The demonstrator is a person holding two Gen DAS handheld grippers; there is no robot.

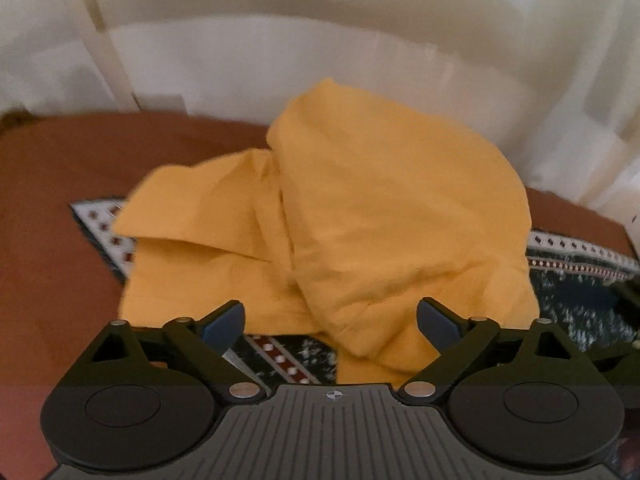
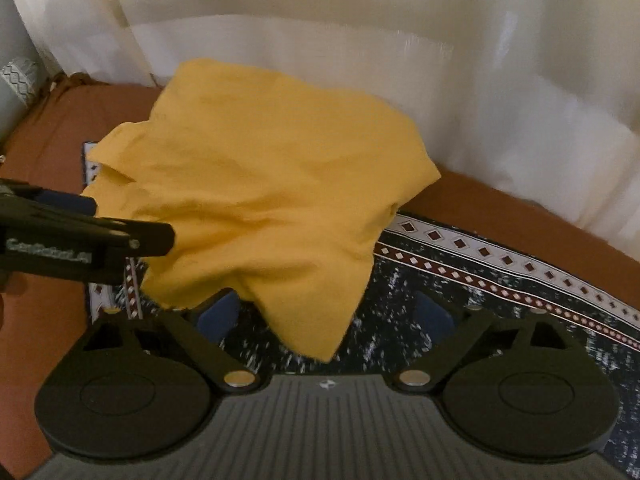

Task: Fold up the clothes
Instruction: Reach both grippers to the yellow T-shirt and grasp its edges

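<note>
A crumpled yellow garment lies in a heap on a dark patterned mat. In the left wrist view my left gripper hangs over the heap's near edge, its jaws wide apart, with folds of cloth below the gap and neither blue pad pressing on them. The right wrist view shows the same garment with one corner drooping toward me. My right gripper is open over that corner, its pads clear of the cloth. The left gripper reaches in from the left edge beside the heap.
The mat has a white border with red diamonds and lies on a rust-brown sheet. A white curtain hangs close behind. A grey zigzag-patterned object stands at the far left corner.
</note>
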